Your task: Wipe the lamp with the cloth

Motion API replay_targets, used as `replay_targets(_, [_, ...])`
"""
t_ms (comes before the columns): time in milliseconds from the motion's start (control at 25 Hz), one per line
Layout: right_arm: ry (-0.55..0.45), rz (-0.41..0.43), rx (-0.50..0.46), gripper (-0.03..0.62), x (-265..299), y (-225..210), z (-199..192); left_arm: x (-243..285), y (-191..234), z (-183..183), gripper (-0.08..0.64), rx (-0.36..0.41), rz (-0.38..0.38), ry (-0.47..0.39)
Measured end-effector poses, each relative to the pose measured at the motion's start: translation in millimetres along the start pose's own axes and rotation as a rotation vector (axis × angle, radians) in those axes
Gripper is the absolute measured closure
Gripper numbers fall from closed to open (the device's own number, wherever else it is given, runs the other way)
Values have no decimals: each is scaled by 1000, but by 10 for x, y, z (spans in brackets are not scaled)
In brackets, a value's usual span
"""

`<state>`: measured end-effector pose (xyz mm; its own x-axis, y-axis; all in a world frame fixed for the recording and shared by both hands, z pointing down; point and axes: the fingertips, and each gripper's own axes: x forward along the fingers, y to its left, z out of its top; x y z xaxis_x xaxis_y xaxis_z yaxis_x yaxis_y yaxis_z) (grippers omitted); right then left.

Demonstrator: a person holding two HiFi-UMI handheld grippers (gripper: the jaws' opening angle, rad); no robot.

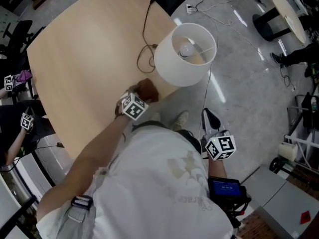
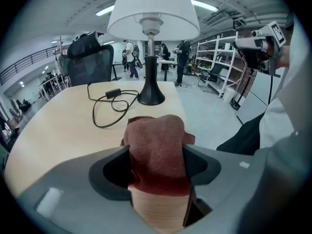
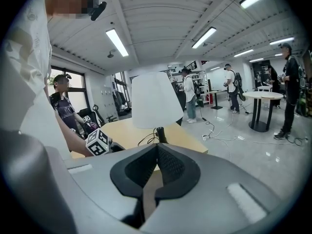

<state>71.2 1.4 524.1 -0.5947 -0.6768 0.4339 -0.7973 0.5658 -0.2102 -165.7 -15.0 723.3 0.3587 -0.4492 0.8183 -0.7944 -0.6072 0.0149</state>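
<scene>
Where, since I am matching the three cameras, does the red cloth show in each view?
Head view: the red cloth lies at centre, at the table's near edge, lower left of the lamp.
Left gripper view: lower centre, between the open jaws of the left gripper.
Right gripper view: not in it.
Shared landmark: the white lamp shade, top centre in the left gripper view, centre in the right gripper view.

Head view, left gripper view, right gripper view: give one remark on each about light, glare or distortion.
Head view: ceiling lights glare as white streaks on the glossy floor. Left gripper view: the fisheye bends the shelves, and the corners go dark. Right gripper view: the ceiling strips blow out white.
</scene>
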Motion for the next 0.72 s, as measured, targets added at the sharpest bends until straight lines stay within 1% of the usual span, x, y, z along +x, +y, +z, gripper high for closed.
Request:
replay_targets(200, [-17, 5, -1, 581, -25, -34, 28, 51, -60, -92, 304, -8, -6, 18])
replay_targets(320, [-34, 3, 8, 581, -46, -91, 23, 89, -82, -76, 373, -15, -11, 30])
replay_targets(400, [-41, 5, 15, 581, -84, -94, 5, 63, -89, -68, 416, -38, -8, 30])
replay_targets(440, [-43, 7, 18, 581, -106, -90, -7, 29, -86, -63, 428, -63, -6, 22])
replay_targets(480, [-45, 7, 22, 581, -123, -91, -19, -16, -78, -51, 437, -95, -6, 4])
replay_targets(560, [-48, 5, 32, 581, -133, -120, -35, -119, -52, -2, 442, -177, -18, -65])
replay_targets(720, [-53, 6, 40, 581, -94, -237, -35, -370, -3, 218, 442, -348, -65, -255])
